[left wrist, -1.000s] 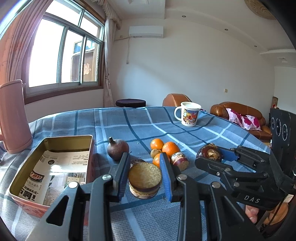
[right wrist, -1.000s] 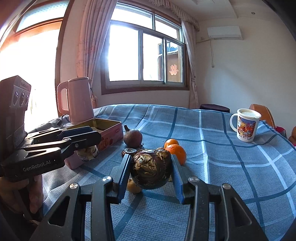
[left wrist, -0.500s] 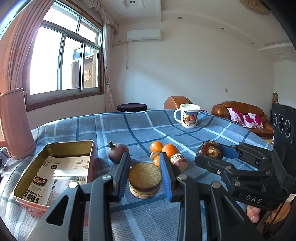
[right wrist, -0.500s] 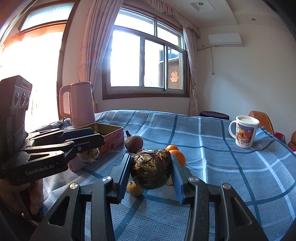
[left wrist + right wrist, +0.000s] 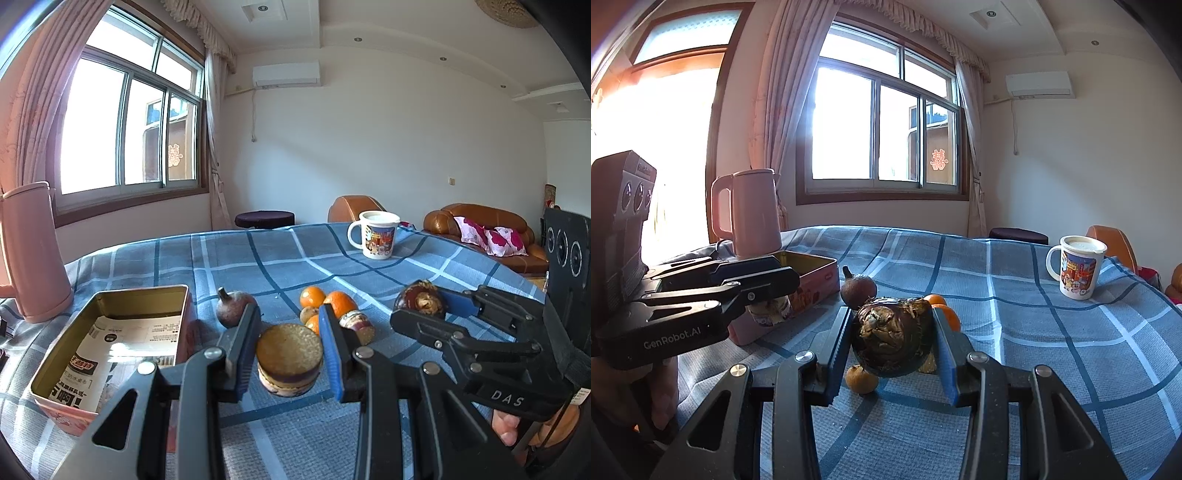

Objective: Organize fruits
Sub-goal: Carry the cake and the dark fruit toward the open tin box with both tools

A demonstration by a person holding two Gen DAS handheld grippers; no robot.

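Tipped up a shade in both wrist views. Sitting lower in frame now: the mug (image 5: 376, 236), the pink jug (image 5: 753, 210) and the tin (image 5: 140, 291). More ceiling (image 5: 369, 22) showing above the window (image 5: 882, 133).

Flat-topped brown root (image 5: 289, 357) and round dark taro (image 5: 893, 338) held above oranges (image 5: 340, 301).

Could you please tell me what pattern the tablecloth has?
The tablecloth is blue plaid with dark and white stripes, clearest in the left wrist view.
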